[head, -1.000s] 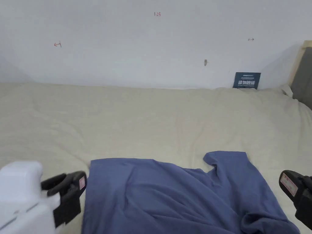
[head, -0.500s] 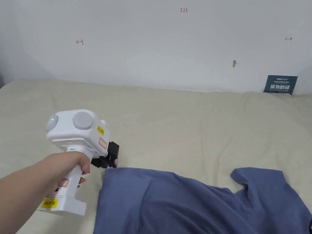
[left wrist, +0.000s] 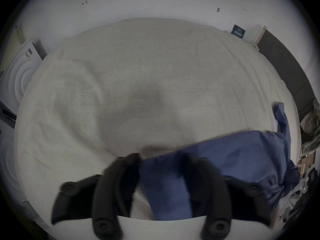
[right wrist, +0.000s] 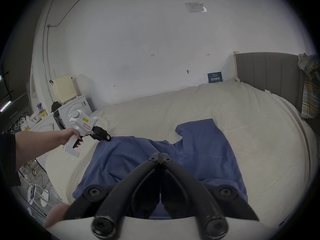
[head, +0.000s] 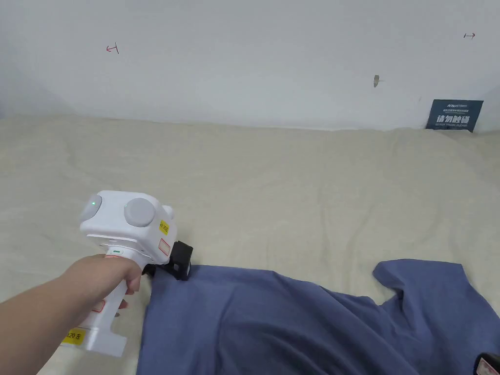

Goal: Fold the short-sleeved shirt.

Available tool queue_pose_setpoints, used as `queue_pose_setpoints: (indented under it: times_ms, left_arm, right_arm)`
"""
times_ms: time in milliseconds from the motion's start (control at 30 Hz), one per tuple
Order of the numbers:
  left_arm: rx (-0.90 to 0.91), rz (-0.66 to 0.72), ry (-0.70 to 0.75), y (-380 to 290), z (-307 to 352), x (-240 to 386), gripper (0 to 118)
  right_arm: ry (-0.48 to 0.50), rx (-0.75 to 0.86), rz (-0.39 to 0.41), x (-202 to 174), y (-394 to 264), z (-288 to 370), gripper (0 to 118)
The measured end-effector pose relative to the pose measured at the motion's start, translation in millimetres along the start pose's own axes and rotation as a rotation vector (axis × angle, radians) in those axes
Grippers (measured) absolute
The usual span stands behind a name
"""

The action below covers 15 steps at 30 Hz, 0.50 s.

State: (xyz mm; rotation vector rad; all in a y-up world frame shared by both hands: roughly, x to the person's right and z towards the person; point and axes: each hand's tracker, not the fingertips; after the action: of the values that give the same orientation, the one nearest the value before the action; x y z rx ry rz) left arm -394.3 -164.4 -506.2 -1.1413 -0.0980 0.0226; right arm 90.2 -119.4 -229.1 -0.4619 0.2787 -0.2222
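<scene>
Both jaws of the open left gripper (left wrist: 161, 159) straddle the shirt (head: 293, 327) corner: close squarely, lift gently

Plain blue shirt (head: 302, 322) on cream bedding (head: 273, 195); white-bodied left gripper (head: 181, 266) (black fingers (left wrist: 119, 183)).

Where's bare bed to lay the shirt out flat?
Free: the wide strip of bed between the shirt and the wall. Crowded: the shirt's far corner, where the left gripper sits.
</scene>
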Motion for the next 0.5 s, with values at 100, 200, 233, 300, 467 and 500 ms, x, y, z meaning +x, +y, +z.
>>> queue_pose_setpoints:
  times_ms: [100,200,233,300,467,500]
  left_arm:
    - [-0.005,-0.011,-0.136,-9,4,17,14]
    - [0.009,-0.131,-0.053,-11,4,31,8]
    - [0.055,-0.151,0.004,-9,8,32,7]
    - [0.118,-0.092,0.003,-7,18,28,6]
    - [0.138,-0.014,-0.038,-3,38,14,6]
    - [0.136,-0.012,-0.034,-4,40,13,6]
  right_arm:
    - [0.007,-0.001,0.019,-7,4,0,0]
    - [0.015,0.007,0.014,-10,8,2,0]
    - [0.019,0.022,0.007,-9,11,5,0]
    - [0.018,0.064,0.001,-5,24,10,0]
    - [-0.012,0.038,-0.006,33,99,-18,0]
    - [-0.021,0.011,-0.016,44,113,-30,0]
